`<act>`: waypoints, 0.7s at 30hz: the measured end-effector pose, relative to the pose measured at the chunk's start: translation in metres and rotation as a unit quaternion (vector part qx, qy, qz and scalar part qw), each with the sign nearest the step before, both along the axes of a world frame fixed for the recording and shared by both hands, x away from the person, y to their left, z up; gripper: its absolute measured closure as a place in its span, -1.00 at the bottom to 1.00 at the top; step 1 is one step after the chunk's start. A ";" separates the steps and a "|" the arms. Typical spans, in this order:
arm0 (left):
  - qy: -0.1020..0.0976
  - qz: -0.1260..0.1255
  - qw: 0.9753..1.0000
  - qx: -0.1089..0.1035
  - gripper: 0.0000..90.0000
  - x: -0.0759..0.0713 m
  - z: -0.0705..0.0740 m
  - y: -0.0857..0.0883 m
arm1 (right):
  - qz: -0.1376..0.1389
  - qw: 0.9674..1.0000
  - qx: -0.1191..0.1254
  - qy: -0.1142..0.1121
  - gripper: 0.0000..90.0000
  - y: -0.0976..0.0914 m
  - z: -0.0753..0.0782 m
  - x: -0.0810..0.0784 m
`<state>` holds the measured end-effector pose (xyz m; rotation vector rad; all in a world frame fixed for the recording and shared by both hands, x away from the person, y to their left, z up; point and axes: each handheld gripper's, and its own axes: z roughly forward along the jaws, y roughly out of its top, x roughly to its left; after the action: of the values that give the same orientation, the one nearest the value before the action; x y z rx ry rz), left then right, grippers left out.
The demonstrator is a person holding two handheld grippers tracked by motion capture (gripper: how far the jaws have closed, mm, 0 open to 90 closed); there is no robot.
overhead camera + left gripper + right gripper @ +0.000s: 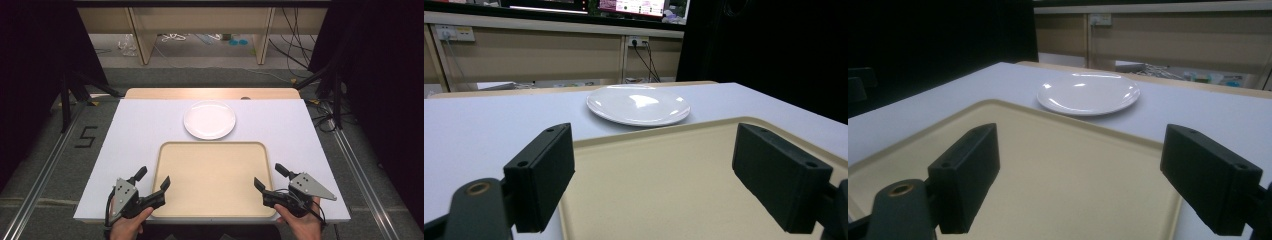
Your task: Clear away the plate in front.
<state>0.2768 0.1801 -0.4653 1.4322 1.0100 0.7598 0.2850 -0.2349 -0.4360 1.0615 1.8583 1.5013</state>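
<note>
At the near edge: both claws are hovering by the near corners of the beige tray (pixel 212 180), the white plate (pixel 209 119) sitting just beyond its far rim at 12 o'clock.
Left claw (pixel 152 180): it is standing wide open with nothing in its grip, poised over the tray's rim at about 8 o'clock; in the left gripper view its jaws are framing the rim, one outside over the bench and one over the tray floor.
Right claw (pixel 267 177): it is likewise gaping wide and holding nothing, poised at the tray's 4 o'clock corner, jaws straddling the rim in the right gripper view.
Tray: it is lying flat and empty on the white bench (pixel 140 135), square to the near edge.
Plate: it is resting empty on the bench, very close to the tray's far rim, though contact cannot be told.
Step in hand: judging by the pose, the claws are lining up to grip the tray.
Doing it well: each claw should be lowering until one jaw is under the lip and one is above, closing at matching spots, then lifting level so the tray is not tipping or nudging the plate.
Writing: a "5" (pixel 86 137) is marked on the floor at 9 o'clock; no brand is showing on tray or plate.
</note>
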 end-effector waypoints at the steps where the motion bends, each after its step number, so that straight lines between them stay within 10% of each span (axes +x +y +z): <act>1: 0.000 0.000 1.000 0.003 -0.63 0.001 0.000 0.000 | 0.001 1.000 0.001 0.000 -0.62 0.000 0.000 0.000; 21: 0.036 -0.045 0.998 -0.035 -0.65 0.028 0.020 -0.014 | 0.003 1.000 0.003 0.005 -0.60 0.000 0.000 0.000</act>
<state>0.3048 0.1661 -0.4453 1.4426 1.0113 0.6053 0.2848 -0.2353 -0.4359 1.0692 1.8671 1.5085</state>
